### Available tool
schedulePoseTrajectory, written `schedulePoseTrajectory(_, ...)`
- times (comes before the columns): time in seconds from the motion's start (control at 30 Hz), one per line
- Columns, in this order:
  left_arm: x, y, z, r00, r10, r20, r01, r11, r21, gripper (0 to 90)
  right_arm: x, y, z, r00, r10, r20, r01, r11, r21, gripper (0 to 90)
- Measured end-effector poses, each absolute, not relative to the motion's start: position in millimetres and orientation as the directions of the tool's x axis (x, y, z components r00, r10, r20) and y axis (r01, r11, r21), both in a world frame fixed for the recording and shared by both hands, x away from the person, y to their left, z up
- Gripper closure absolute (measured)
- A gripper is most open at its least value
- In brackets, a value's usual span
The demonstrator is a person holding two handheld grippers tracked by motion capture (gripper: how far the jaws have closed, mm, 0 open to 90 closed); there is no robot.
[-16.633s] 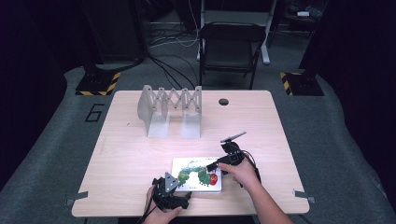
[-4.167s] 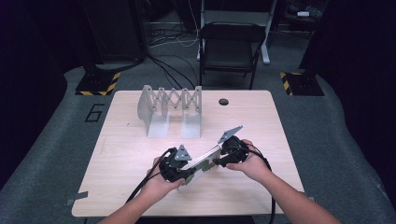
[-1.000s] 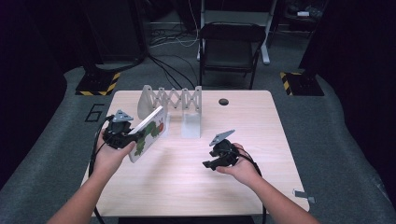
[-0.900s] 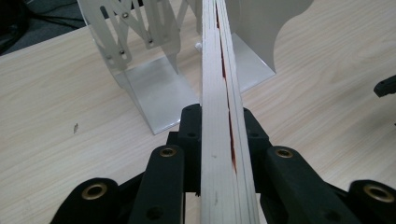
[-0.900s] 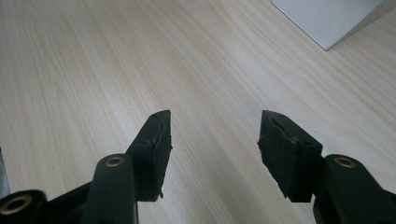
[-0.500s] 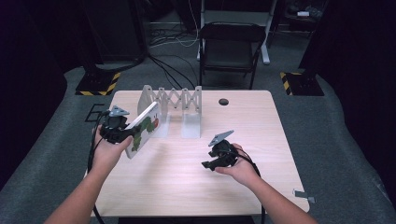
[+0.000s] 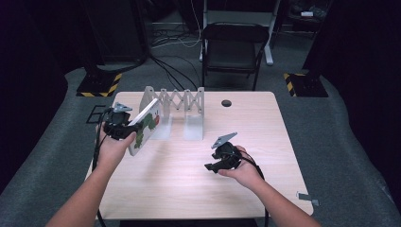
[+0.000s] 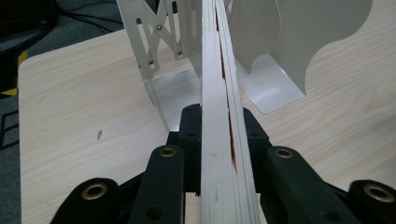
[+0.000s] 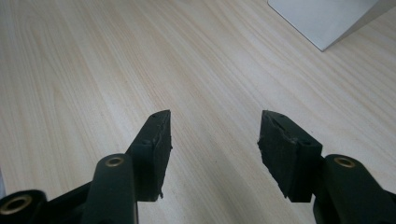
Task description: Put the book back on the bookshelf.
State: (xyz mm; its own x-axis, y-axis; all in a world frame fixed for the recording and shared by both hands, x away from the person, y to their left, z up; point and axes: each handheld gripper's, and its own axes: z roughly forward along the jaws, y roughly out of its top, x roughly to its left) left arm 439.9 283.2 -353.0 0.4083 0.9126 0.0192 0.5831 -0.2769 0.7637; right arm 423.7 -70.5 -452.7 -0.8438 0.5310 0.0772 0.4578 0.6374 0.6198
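A thin white picture book with a green caterpillar on its cover is held on edge at the table's left side, tilted, just in front of the rack's left end. My left gripper is shut on the book's edge, and the book's pages run straight ahead toward the rack's plates. A white metal accordion book rack stands at the back middle of the table. My right gripper hovers low over the bare wood at the right centre, open with nothing between its pads.
The light wooden table has a round cable hole at the back. A black chair stands beyond the far edge. A corner of the rack's base plate lies ahead of the right gripper.
My left gripper has carried the book up and leftward, bringing its edge close to the rack's left end. The right gripper has stayed in place, open.
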Motion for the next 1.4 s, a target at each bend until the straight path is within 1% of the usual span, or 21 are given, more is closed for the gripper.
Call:
schedulePoseTrajectory(0.4, 457.4, 276.1, -357.1, 0.364, 0.931, 0.017, 0.598, -0.248, 0.762, 75.9, 423.2, -75.0, -453.1, -0.842, 0.536, 0.062, 0.453, 0.639, 0.622, 44.0)
schedulePoseTrajectory(0.5, 461.3, 274.4, -358.8, 0.36, 0.933, 0.023, 0.603, -0.251, 0.757, 75.9, 422.3, -75.8, -453.6, -0.832, 0.55, 0.075, 0.468, 0.622, 0.627, 43.9)
schedulePoseTrajectory(0.7, 467.6, 271.8, -360.8, 0.33, 0.944, 0.013, 0.609, -0.223, 0.761, 75.9, 421.5, -77.2, -454.3, -0.836, 0.546, 0.059, 0.454, 0.627, 0.633, 43.9)
schedulePoseTrajectory(0.83, 470.8, 270.9, -361.0, 0.325, 0.946, 0.025, 0.609, -0.229, 0.759, 75.9, 420.2, -77.8, -454.7, -0.835, 0.547, 0.062, 0.455, 0.624, 0.636, 43.9)
schedulePoseTrajectory(1.2, 479.2, 266.6, -368.0, 0.303, 0.953, 0.017, 0.628, -0.213, 0.749, 75.9, 419.0, -79.3, -456.5, -0.833, 0.55, 0.055, 0.455, 0.626, 0.633, 44.2)
schedulePoseTrajectory(1.23, 480.1, 265.9, -369.0, 0.297, 0.955, 0.014, 0.627, -0.207, 0.751, 75.9, 418.1, -78.9, -456.5, -0.826, 0.56, 0.067, 0.471, 0.618, 0.63, 44.2)
schedulePoseTrajectory(1.27, 481.0, 265.7, -369.9, 0.294, 0.956, 0.014, 0.629, -0.205, 0.75, 75.9, 419.7, -80.0, -457.0, -0.838, 0.544, 0.046, 0.444, 0.632, 0.635, 44.2)
schedulePoseTrajectory(1.4, 484.2, 264.7, -374.2, 0.284, 0.959, 0.018, 0.638, -0.203, 0.743, 75.9, 419.0, -80.2, -458.1, -0.83, 0.555, 0.054, 0.457, 0.62, 0.638, 44.2)
